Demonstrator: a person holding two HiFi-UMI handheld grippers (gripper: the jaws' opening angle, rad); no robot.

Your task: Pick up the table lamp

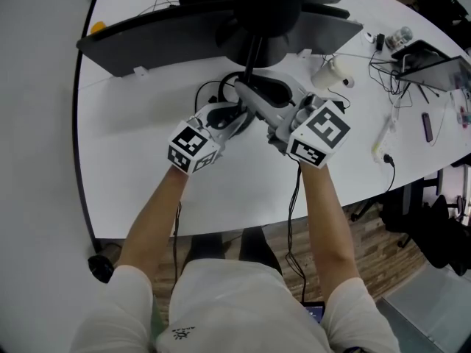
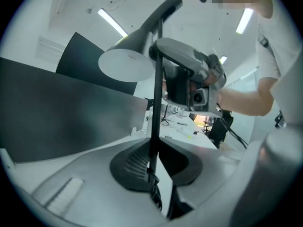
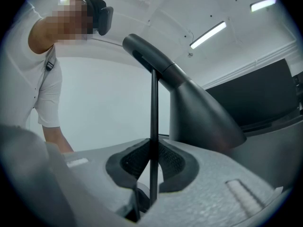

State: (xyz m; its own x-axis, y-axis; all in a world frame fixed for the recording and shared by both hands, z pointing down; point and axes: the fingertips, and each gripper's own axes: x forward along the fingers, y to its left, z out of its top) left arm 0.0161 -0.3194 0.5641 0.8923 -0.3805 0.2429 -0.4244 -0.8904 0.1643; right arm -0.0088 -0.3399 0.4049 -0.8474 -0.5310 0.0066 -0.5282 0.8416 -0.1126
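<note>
The black table lamp stands at the middle of the white table (image 1: 140, 160); its shade (image 1: 268, 9) hangs over the thin upright pole (image 1: 252, 56). My left gripper (image 1: 237, 111) and right gripper (image 1: 259, 109) meet at the pole from opposite sides. In the left gripper view, the pole (image 2: 155, 103) runs straight up between the dark pads of the left gripper (image 2: 154, 174), which is shut on it, with the shade (image 2: 125, 60) above. In the right gripper view, the right gripper (image 3: 152, 174) is likewise shut on the pole (image 3: 154, 117), beside the shade (image 3: 199, 112).
A dark monitor (image 1: 169, 35) stands just behind the lamp. Black cables (image 1: 210, 87) loop near the lamp's foot. To the right lie a white cup (image 1: 331, 76), a power strip (image 1: 383, 142), a tablet on a stand (image 1: 430, 65) and loose wires.
</note>
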